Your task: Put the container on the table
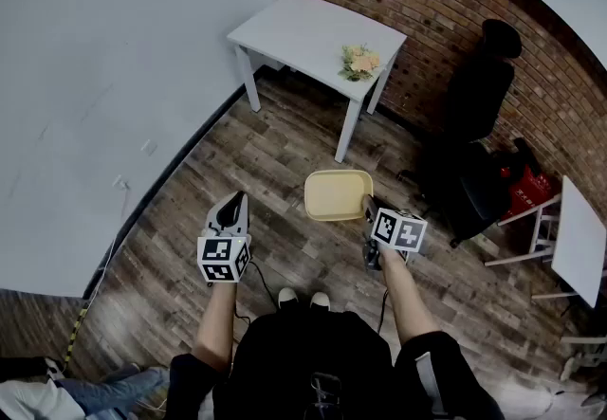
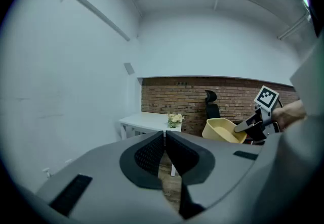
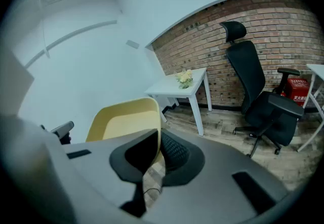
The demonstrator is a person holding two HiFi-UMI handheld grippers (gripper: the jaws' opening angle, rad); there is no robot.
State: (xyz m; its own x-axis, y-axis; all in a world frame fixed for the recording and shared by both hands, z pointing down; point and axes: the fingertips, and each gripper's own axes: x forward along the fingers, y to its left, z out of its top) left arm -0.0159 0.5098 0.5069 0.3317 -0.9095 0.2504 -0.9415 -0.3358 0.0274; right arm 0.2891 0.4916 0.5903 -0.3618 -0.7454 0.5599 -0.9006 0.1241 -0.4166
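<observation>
A pale yellow container [image 1: 337,193] hangs in the air above the wooden floor, with my right gripper [image 1: 369,210] shut on its right rim. In the right gripper view the container [image 3: 121,122] fills the middle left and its wall sits clamped between the jaws of the right gripper [image 3: 158,143]. My left gripper [image 1: 232,207] is held apart to the left of the container, shut, with nothing between its jaws. The left gripper view has the left gripper [image 2: 165,137] low in the middle and the container [image 2: 224,130] to its right. The white table [image 1: 318,33] stands ahead by the brick wall.
A small bunch of flowers [image 1: 359,61] sits at the table's near right corner. A black office chair [image 1: 469,138] and a red object [image 1: 526,185] stand to the right. Another white table [image 1: 580,240] shows at the right edge. A cable [image 1: 258,282] lies on the floor.
</observation>
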